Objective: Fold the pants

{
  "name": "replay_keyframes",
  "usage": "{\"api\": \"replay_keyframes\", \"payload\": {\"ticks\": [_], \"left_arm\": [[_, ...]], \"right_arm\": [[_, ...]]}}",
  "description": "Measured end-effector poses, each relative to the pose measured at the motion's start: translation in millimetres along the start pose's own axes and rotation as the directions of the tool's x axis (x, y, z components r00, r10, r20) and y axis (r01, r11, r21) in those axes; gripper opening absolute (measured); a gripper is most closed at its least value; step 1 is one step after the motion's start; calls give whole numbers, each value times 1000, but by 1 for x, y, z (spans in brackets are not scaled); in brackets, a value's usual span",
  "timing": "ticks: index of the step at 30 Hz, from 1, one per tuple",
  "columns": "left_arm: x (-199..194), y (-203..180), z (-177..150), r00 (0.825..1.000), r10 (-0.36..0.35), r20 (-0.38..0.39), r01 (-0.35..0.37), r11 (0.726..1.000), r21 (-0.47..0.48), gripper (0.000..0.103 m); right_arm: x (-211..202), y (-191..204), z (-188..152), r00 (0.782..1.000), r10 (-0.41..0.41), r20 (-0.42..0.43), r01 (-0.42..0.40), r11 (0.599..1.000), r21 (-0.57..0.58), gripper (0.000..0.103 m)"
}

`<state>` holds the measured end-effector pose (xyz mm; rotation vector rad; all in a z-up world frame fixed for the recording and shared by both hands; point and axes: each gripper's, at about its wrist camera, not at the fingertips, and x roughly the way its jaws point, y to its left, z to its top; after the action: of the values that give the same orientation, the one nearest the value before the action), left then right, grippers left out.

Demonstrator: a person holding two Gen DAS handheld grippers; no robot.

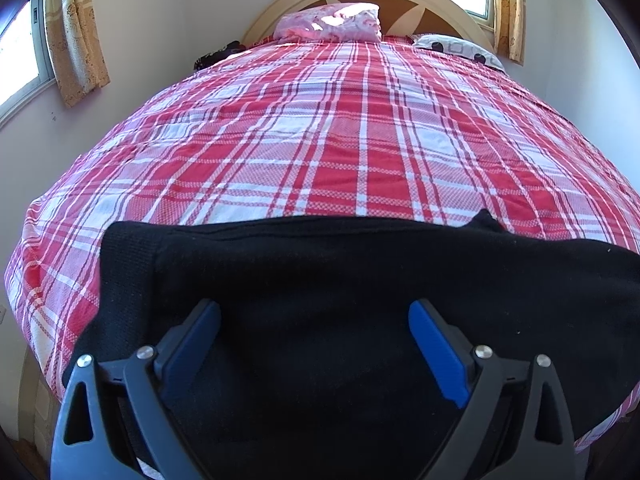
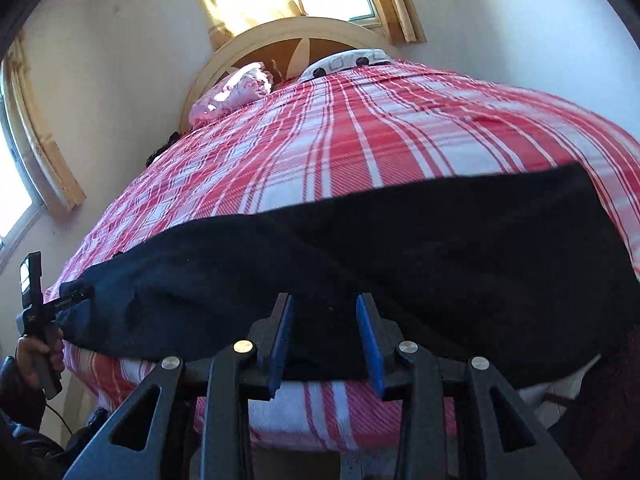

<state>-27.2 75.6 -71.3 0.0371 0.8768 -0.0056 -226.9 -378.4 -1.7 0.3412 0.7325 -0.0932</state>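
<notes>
Black pants [image 1: 340, 280] are laid flat across the foot of the bed [image 1: 320, 140], well away from the pillows. Left tongs [image 1: 314, 344] are spread wide over them; right tongs [image 2: 324, 336] are parted too, nothing pinched.

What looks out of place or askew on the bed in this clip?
Little stands out. The black knit pants lie across the near edge of the red-and-white plaid bedspread, with one small corner poking up along their far edge. Both pillows sit at the headboard.
</notes>
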Motion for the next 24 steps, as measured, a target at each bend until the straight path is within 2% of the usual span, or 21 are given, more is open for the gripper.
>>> {"api": "replay_keyframes", "payload": {"ticks": [3,5,7,10,13,15,16,19,22,24], "left_arm": [[0,0,0,1000,3,-6,-3,1000,-5,98],[0,1,0,1000,4,-9,-4,1000,-9,98],[1,0,0,1000,8,-9,-8,1000,-8,98],[1,-1,0,1000,13,-10,-13,1000,-13,98],[2,-1,1,1000,15,-11,-15,1000,-11,98],[2,-1,1,1000,17,-14,-17,1000,-10,99],[3,-1,2,1000,17,-15,-18,1000,-10,99],[3,-1,2,1000,22,-16,-22,1000,-10,100],[3,0,2,1000,24,-17,-24,1000,-11,100],[3,0,2,1000,23,-16,-23,1000,-12,101]], "right_arm": [[-25,-29,11,995,-4,95,-6,995,104,35],[-43,-62,26,985,-69,159,36,979,201,35],[-52,-92,42,975,-133,178,85,963,256,36],[-46,-127,65,971,-200,132,158,947,279,36],[-22,-141,76,964,-262,35,249,946,208,36],[-3,-150,77,946,-321,-44,324,927,189,36],[1,-154,75,943,-329,-56,334,922,196,36],[2,-151,72,936,-350,-29,350,923,161,33],[0,-146,73,937,-347,-31,348,927,136,11],[-7,-146,75,937,-348,4,343,925,161,10]]}}
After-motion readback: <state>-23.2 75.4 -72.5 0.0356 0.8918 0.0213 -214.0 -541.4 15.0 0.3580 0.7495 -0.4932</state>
